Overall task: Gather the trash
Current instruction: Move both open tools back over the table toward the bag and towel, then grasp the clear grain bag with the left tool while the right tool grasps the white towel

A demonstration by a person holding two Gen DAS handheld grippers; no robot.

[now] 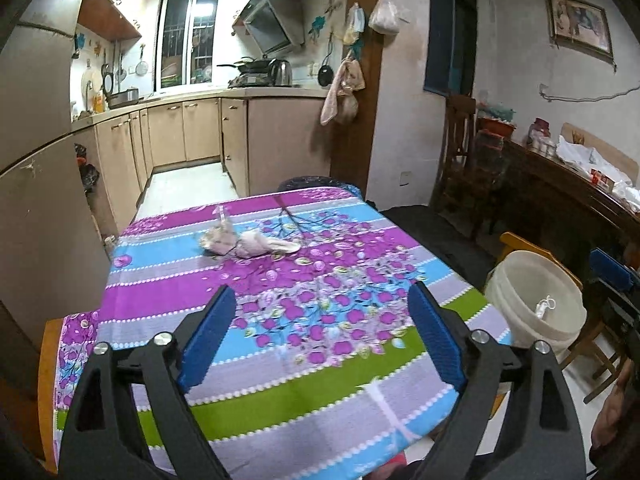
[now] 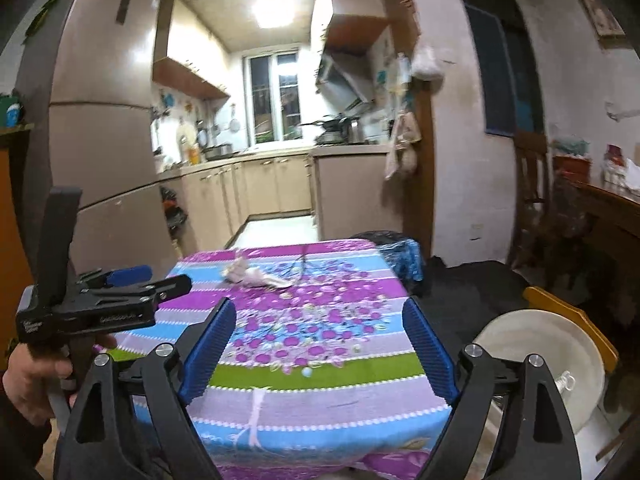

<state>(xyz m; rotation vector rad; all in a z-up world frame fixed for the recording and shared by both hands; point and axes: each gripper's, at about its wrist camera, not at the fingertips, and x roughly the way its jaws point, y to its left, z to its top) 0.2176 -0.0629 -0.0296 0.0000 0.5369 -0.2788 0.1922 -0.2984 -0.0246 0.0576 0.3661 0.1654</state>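
Crumpled pale trash (image 1: 244,242) lies on the far part of the table with the floral striped cloth (image 1: 280,384); it also shows in the right wrist view (image 2: 252,276). My left gripper (image 1: 320,300) is open and empty above the table's near half, well short of the trash. It also appears from the side in the right wrist view (image 2: 136,274). My right gripper (image 2: 318,312) is open and empty over the near edge of the table (image 2: 320,404). A white bucket (image 1: 536,300) with a small white scrap inside sits on a chair at the table's right, also in the right wrist view (image 2: 552,356).
A grey fridge (image 1: 36,200) stands left of the table. A dark bin with a blue bag (image 2: 396,256) sits past the table's far right corner. A dark wooden sideboard (image 1: 560,200) with clutter lines the right wall. The kitchen opens behind.
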